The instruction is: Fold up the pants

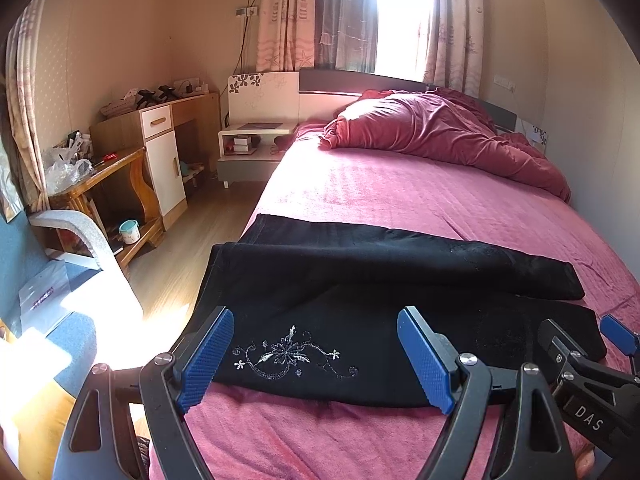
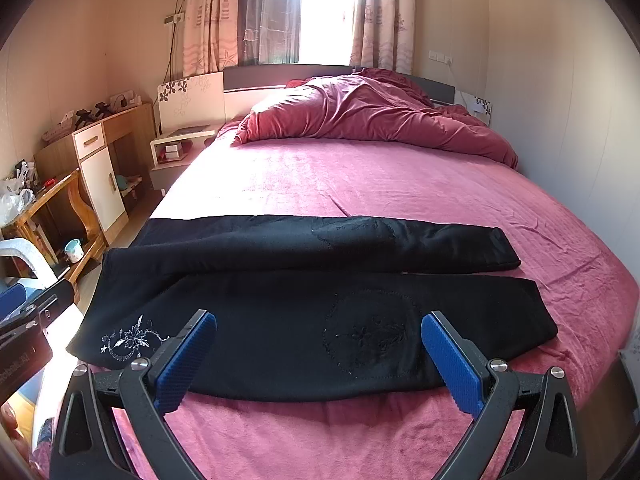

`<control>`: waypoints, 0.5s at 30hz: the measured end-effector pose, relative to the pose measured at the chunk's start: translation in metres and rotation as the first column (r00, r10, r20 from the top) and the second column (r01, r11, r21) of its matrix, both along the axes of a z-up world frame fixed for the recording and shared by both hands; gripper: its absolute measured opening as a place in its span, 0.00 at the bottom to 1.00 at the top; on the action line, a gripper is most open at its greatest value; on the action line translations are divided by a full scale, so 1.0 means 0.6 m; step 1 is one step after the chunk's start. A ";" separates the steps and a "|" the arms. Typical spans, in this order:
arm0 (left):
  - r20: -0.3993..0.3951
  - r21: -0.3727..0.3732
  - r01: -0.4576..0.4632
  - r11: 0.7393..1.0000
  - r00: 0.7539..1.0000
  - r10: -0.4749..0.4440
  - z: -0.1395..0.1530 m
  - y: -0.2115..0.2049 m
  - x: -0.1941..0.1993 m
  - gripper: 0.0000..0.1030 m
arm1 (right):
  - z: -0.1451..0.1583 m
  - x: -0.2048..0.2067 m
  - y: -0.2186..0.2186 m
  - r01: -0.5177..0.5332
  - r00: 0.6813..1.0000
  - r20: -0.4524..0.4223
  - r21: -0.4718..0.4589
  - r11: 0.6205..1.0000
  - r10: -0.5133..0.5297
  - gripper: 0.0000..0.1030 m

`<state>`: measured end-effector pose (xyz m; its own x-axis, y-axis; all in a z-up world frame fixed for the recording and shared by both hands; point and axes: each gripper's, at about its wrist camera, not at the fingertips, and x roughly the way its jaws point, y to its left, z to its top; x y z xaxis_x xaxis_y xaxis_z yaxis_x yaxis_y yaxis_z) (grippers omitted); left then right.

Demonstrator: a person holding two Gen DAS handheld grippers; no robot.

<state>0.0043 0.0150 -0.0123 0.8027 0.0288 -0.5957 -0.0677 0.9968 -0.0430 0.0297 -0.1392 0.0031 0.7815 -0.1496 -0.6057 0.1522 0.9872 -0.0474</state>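
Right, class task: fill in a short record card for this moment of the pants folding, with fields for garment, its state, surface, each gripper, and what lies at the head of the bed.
garment: black pants with silver flower embroidery
state: lying flat across the bed, legs side by side, not yet folded over
surface: pink bed sheet
left gripper: open, holding nothing, over the embroidered end
right gripper: open, holding nothing, over the near leg
head of bed: bunched red duvet

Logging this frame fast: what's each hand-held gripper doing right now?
Left hand-held gripper: open, holding nothing, near the black pants.
Right hand-held gripper: open, holding nothing, near the same pants.
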 end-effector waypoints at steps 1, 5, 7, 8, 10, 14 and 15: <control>0.001 -0.001 0.000 1.000 1.000 0.000 0.000 0.000 0.000 0.83 | -0.001 0.000 0.000 0.000 1.000 0.000 -0.001 1.000 0.000 1.00; 0.001 -0.002 0.002 1.000 1.000 -0.002 0.000 0.000 0.000 0.83 | -0.003 -0.001 -0.001 0.001 1.000 -0.002 0.001 1.000 -0.001 1.00; -0.001 0.000 0.002 1.000 1.000 -0.002 0.000 0.000 0.000 0.83 | -0.004 -0.002 -0.002 0.002 1.000 -0.003 0.003 1.000 -0.002 1.00; -0.002 0.000 0.004 1.000 1.000 -0.004 0.000 -0.001 -0.001 0.83 | -0.004 -0.002 -0.002 0.003 1.000 -0.004 0.004 1.000 -0.003 1.00; -0.003 0.001 0.003 1.000 1.000 -0.003 -0.001 -0.001 -0.001 0.83 | -0.006 -0.002 -0.003 0.003 1.000 -0.006 0.002 1.000 -0.003 1.00; -0.009 0.001 0.006 1.000 1.000 -0.006 -0.001 -0.003 0.000 0.83 | -0.011 -0.002 -0.006 0.006 1.000 -0.014 0.006 1.000 -0.006 1.00; -0.012 0.002 0.006 1.000 1.000 -0.006 -0.002 -0.003 0.001 0.83 | -0.013 -0.001 -0.007 0.006 1.000 -0.017 0.007 1.000 -0.006 1.00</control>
